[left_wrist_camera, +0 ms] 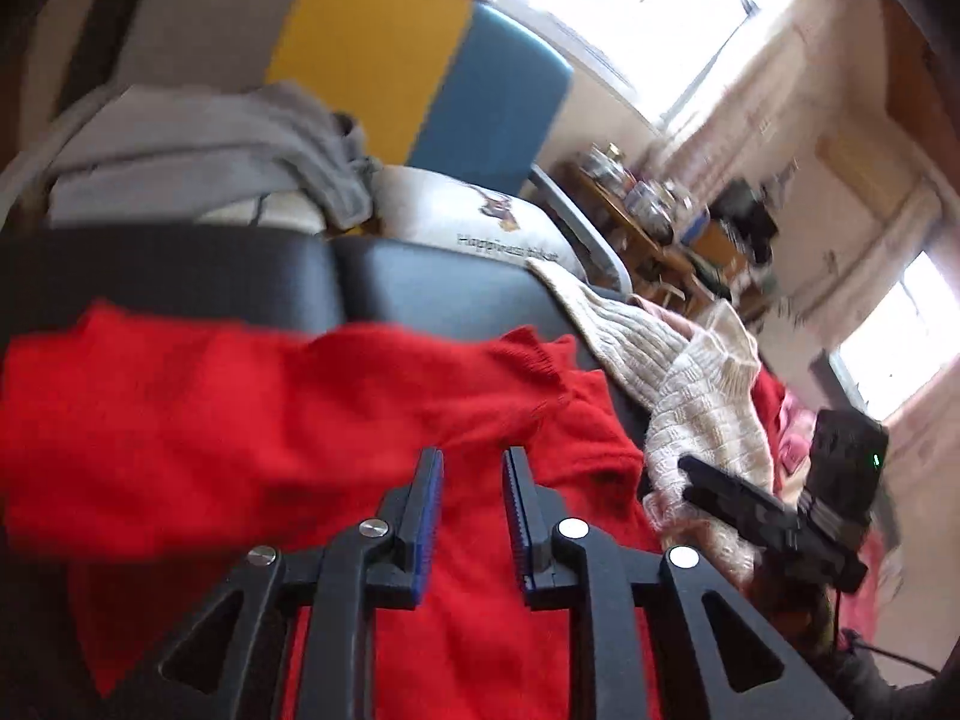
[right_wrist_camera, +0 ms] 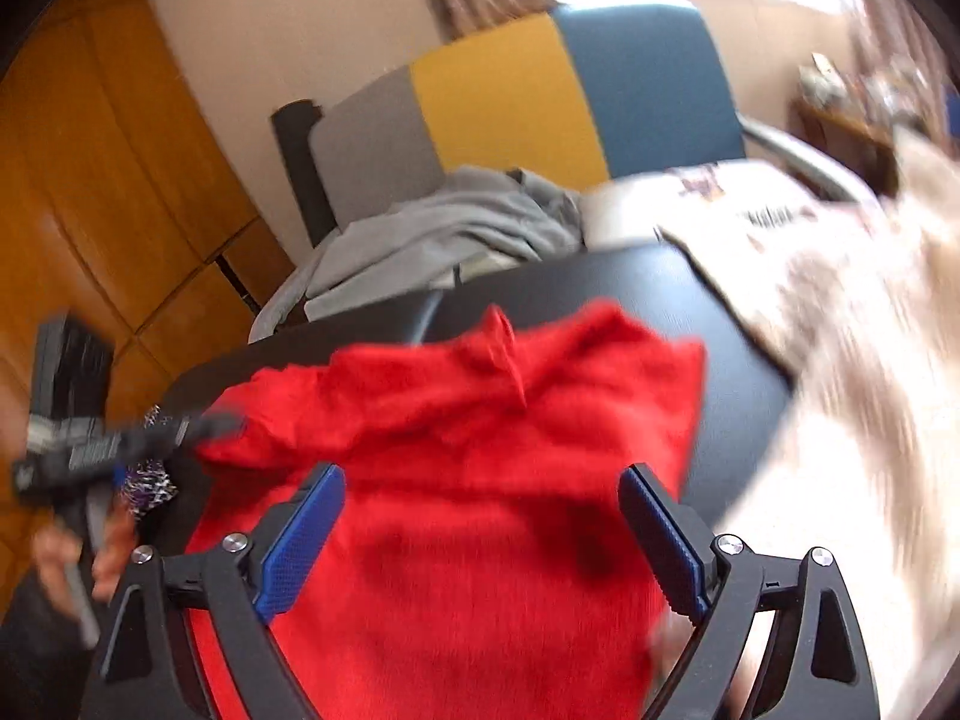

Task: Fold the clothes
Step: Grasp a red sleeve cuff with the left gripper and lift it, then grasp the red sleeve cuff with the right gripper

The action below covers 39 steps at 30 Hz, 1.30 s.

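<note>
The red knit sweater (left_wrist_camera: 252, 420) lies rumpled across the black counter (left_wrist_camera: 420, 288), one edge doubled over itself. Above the sweater the left hand-held gripper (left_wrist_camera: 473, 516) hovers with its jaws narrowly parted and nothing between them; the right hand-held gripper (right_wrist_camera: 480, 534) hangs over the sweater's near part, jaws wide and empty. Just beside the sweater, on its window side, sits a cream knit garment (left_wrist_camera: 690, 384). The risks, as I judge them: a narrow bite may catch a single layer and drag the sweater crooked, or the sweater may snag the cream knit and pull it along.
</note>
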### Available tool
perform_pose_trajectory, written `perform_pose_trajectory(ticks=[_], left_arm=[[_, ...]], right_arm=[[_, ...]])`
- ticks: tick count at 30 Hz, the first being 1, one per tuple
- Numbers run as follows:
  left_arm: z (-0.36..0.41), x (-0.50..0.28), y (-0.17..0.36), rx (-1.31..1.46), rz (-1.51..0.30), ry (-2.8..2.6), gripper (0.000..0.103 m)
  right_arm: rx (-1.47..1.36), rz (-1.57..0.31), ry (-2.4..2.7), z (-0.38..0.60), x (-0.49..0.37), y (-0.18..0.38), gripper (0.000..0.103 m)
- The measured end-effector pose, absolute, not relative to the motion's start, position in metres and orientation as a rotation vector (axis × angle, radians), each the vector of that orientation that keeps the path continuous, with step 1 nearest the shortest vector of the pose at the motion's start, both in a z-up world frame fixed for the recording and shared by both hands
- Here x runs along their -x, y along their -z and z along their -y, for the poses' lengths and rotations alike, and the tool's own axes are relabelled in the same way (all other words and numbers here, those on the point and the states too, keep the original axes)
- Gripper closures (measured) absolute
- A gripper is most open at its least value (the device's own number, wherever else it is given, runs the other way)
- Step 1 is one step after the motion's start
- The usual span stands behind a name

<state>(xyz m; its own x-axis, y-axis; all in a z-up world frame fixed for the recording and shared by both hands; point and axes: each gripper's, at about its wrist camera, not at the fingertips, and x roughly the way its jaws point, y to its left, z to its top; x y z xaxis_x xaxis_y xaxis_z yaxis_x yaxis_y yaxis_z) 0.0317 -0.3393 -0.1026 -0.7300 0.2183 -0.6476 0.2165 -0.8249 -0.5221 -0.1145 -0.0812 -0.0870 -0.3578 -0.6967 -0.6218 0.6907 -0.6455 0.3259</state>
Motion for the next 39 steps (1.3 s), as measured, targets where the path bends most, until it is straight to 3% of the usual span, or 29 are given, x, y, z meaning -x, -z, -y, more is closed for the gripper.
perform_pose_trajectory(ticks=[3,7,9,10,11,12,17,26,29,39], left_arm=[[0.354,-0.066,0.126,1.18,1.046,-2.783,0.083],[0.367,-0.108,0.149,1.226,1.151,-2.802,0.083],[0.372,-0.125,0.157,1.231,1.203,-2.798,0.083],[0.373,-0.129,0.158,1.231,1.212,-2.802,0.083],[0.374,-0.134,0.159,1.231,1.216,-2.808,0.083],[0.375,-0.135,0.159,1.232,1.216,-2.811,0.083],[0.375,-0.133,0.159,1.212,1.239,-2.812,0.083],[0.382,-0.096,0.149,1.153,1.238,-2.845,0.082],[0.388,-0.082,0.147,1.158,1.223,-2.886,0.082],[0.416,-0.087,0.137,1.2,1.22,-3.031,0.082]], right_arm=[[-0.936,-0.058,2.04,0.118,0.142,0.086,0.015],[-1.03,-0.105,2.022,0.161,0.181,0.101,0.04],[-1.101,-0.146,2.013,0.183,0.196,0.114,0.045],[-1.135,-0.19,2.007,0.191,0.197,0.121,0.055],[-1.166,-0.232,2.001,0.199,0.198,0.127,0.081],[-1.158,-0.254,2.007,0.2,0.194,0.125,0.093],[-1.11,-0.304,2.022,0.199,0.177,0.105,0.094],[-0.863,-0.225,2.099,0.153,0.165,-0.018,0.095],[-0.919,-0.242,2.156,0.138,0.175,-0.009,0.095],[-1.317,-0.13,2.143,0.092,0.218,0.108,0.095]])
